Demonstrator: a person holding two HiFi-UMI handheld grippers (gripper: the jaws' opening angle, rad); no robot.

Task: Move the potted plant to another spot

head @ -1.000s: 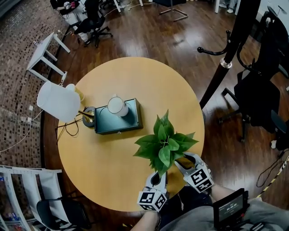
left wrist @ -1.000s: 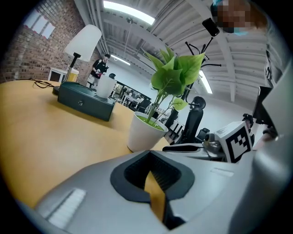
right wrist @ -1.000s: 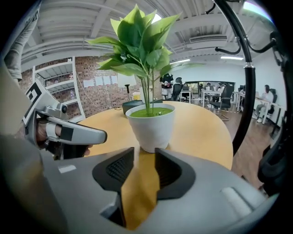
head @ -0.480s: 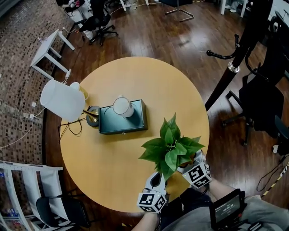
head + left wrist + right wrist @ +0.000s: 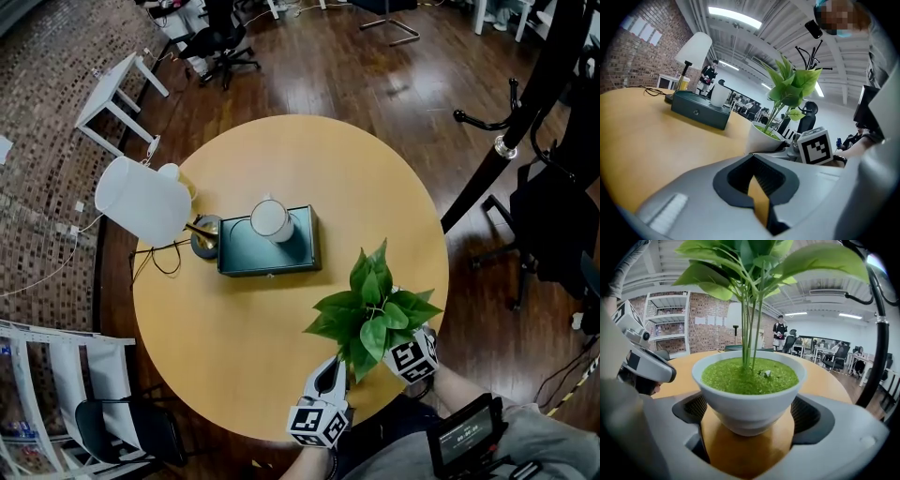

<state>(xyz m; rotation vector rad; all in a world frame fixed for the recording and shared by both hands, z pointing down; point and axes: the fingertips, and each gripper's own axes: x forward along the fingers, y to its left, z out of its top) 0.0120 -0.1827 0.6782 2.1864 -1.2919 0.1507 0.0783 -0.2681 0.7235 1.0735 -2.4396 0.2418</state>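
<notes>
The potted plant [image 5: 375, 314], green leaves in a white bowl-shaped pot [image 5: 749, 399], stands on the round wooden table [image 5: 234, 319] near its near right edge. My right gripper [image 5: 394, 345] reaches in under the leaves. Its jaws are opening, one on each side of the pot's base, and the dark pads [image 5: 691, 409] stand just off the pot's wall. My left gripper [image 5: 328, 370] lies just left of the plant with its fingers together and nothing in them. In the left gripper view the pot [image 5: 761, 137] stands ahead to the right.
A teal box [image 5: 269, 242] with a white cup [image 5: 270, 218] on it sits mid-table, and a white-shaded lamp [image 5: 141, 200] stands at the table's left edge. A black coat stand [image 5: 525, 103] and office chairs are to the right. A white stool [image 5: 117, 89] is at far left.
The right gripper's marker cube has rolled and drawn in closer under the leaves. The plant sits slightly nearer the table's right edge. The left gripper has barely shifted.
</notes>
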